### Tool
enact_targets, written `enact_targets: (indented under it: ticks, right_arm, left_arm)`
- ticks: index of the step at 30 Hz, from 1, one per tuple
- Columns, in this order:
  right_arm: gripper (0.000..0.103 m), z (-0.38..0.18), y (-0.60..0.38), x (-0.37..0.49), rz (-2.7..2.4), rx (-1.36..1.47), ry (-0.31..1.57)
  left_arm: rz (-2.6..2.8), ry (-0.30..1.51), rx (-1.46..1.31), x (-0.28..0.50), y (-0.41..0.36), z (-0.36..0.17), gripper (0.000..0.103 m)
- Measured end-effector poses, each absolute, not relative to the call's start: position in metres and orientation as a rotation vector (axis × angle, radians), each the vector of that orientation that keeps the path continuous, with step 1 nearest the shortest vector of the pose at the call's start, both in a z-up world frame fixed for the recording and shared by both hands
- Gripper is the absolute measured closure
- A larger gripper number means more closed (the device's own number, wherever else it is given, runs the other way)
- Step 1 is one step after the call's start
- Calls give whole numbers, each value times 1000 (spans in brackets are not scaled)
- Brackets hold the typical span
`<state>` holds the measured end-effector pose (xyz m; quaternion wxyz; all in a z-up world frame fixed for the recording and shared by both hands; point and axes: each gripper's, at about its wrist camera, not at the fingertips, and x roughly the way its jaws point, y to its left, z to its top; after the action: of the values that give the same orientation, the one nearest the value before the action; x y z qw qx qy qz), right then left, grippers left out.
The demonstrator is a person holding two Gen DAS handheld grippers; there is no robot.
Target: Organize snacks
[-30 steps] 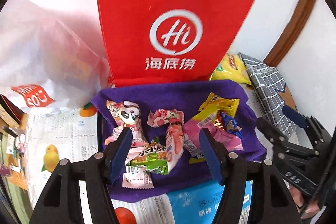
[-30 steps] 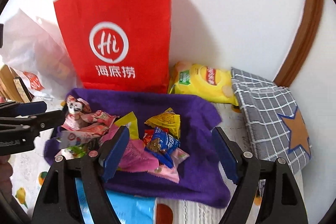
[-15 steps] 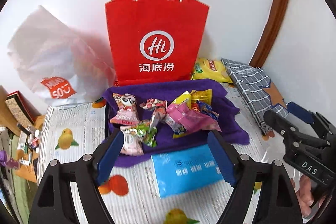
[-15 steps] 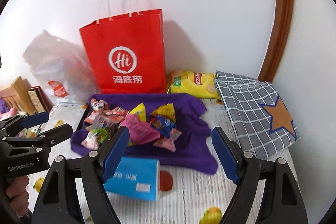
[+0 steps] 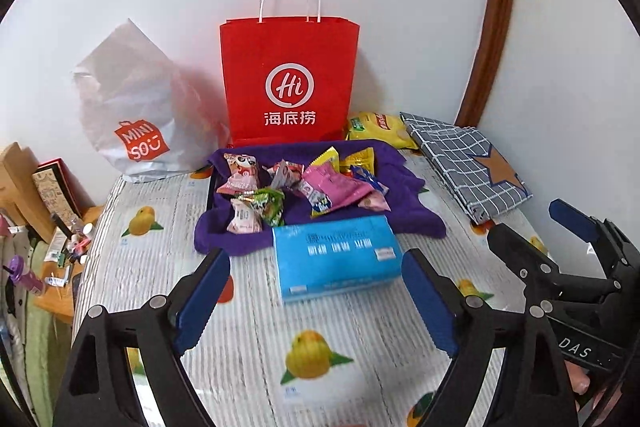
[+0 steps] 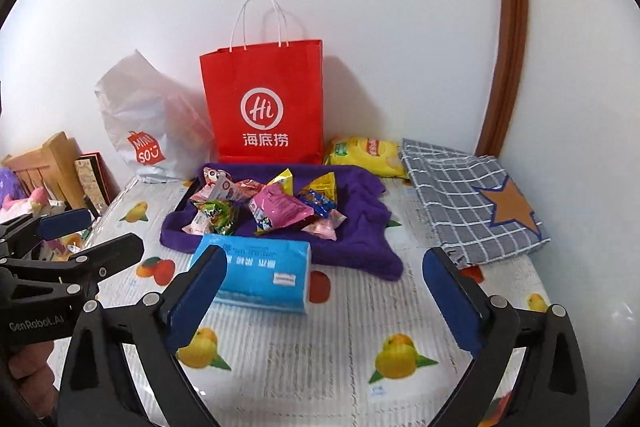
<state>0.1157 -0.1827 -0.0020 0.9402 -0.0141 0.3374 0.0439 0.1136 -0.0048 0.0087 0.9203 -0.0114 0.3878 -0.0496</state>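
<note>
We hold the left gripper [image 5: 316,291] and right gripper [image 6: 324,295], both empty with jaws opening wide, short of the snacks [image 5: 300,187], which lie ahead on the purple cloth [image 5: 412,203], nearer the left.

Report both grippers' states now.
Left gripper: jaws opening, nothing between them.
Right gripper: jaws opening, nothing held.
</note>
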Motion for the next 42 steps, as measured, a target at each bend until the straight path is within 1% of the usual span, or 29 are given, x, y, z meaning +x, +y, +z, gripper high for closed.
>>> enact_targets:
  ticks: [5,21,42]
  right_arm:
    - [2,-5,-190,86,87,-19,674]
    - [1,-6,-200,23,72,-16,631]
    - [1,-2,-203,14,75,-8,617]
  left_arm:
    - [-83,780,-28,85,-8,6,14]
    - [-70,735,-32,26,-17,3,14]
    - [-70,725,-26,19,-20,7,14]
